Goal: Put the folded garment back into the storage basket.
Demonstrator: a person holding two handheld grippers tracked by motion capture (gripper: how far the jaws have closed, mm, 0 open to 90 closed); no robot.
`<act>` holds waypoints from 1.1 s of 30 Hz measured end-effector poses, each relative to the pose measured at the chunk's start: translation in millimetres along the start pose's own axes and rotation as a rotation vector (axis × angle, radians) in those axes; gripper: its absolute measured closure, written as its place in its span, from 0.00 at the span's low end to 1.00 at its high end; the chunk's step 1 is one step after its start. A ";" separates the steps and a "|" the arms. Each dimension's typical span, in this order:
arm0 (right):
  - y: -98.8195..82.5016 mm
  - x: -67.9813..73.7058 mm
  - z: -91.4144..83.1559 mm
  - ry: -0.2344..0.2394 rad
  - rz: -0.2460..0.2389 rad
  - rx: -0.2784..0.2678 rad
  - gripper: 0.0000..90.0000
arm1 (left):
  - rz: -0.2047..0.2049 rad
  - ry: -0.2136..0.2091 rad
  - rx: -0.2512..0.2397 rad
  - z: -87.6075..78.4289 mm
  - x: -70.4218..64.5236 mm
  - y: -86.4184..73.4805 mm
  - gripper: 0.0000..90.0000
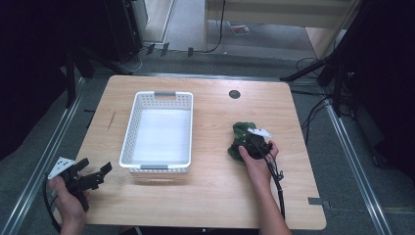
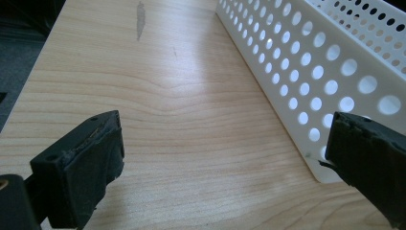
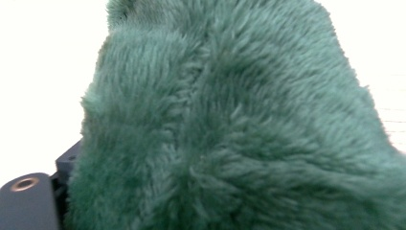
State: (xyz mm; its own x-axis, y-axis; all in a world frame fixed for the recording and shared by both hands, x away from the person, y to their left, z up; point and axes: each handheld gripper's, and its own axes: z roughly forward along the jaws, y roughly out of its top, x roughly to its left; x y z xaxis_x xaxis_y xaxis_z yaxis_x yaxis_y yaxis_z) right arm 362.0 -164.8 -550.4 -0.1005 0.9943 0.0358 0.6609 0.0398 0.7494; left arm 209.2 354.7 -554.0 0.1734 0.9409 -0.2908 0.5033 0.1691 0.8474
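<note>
at the left edge of the bench [image 1: 205, 205] the left tongs [image 1: 98, 172] wait with the jaws wide apart and nothing between them; in the left gripper view they look along the wood beside the perforated wall of the white basket [image 1: 128, 132], which stands left of the middle and has nothing in it. to the right, well apart from the basket, a green plush toy [image 1: 242, 134] lies on the bench, and the right tongs [image 1: 252, 146] are down on its near side. in the right gripper view the green fur [image 3: 230, 124] covers the jaws, so i cannot tell if they already press it or only surround it. i judge the risk is a shallow hold: if the pads catch only loose fur, the toy may slip out during a lift, or hang down and catch on the basket rim. the toy is a rounded lump; its long axis seems to run from near to far, slightly toward the right, but which end is the head i cannot tell.
</note>
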 end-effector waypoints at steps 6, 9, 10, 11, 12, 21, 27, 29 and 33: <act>-0.6 0.9 -0.6 0.003 -0.015 -0.001 0.15 | -0.001 0.001 0.000 0.0 0.0 0.0 0.01; -1.1 0.8 -1.0 0.006 -0.021 0.002 0.15 | -0.003 0.001 0.000 0.1 -0.1 -0.1 0.01; -1.2 1.3 -1.1 0.002 -0.025 0.003 0.15 | -0.002 0.002 0.002 0.2 -0.1 -0.1 0.01; -1.2 1.4 -0.9 0.003 -0.026 0.002 0.15 | -0.002 0.003 0.002 0.3 -0.1 -0.1 0.01; -1.3 1.3 -1.1 0.003 -0.027 0.003 0.15 | -0.002 0.002 0.002 0.3 0.0 -0.1 0.01; -1.9 3.9 -1.8 -0.014 -0.013 -0.004 0.19 | -0.006 0.003 0.001 0.5 0.2 -0.1 0.01; -2.8 3.8 -4.0 -0.013 0.018 -0.020 0.24 | -0.005 0.002 0.000 0.4 0.2 -0.1 0.01; -1.9 5.3 -4.1 -0.024 0.031 -0.012 0.24 | -0.006 0.002 0.000 0.4 0.3 -0.1 0.01; 0.0 3.5 -6.0 -0.012 0.060 -0.005 0.28 | -0.007 0.002 0.000 0.4 0.3 -0.1 0.01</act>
State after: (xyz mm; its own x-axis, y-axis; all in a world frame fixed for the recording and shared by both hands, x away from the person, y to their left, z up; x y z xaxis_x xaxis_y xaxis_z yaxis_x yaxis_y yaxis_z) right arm 357.1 -162.0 -546.3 -0.0513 0.9960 0.0729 0.6617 -0.0207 0.7495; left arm 209.5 354.9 -554.3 0.1683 0.9404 -0.2954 0.5044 0.1753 0.8455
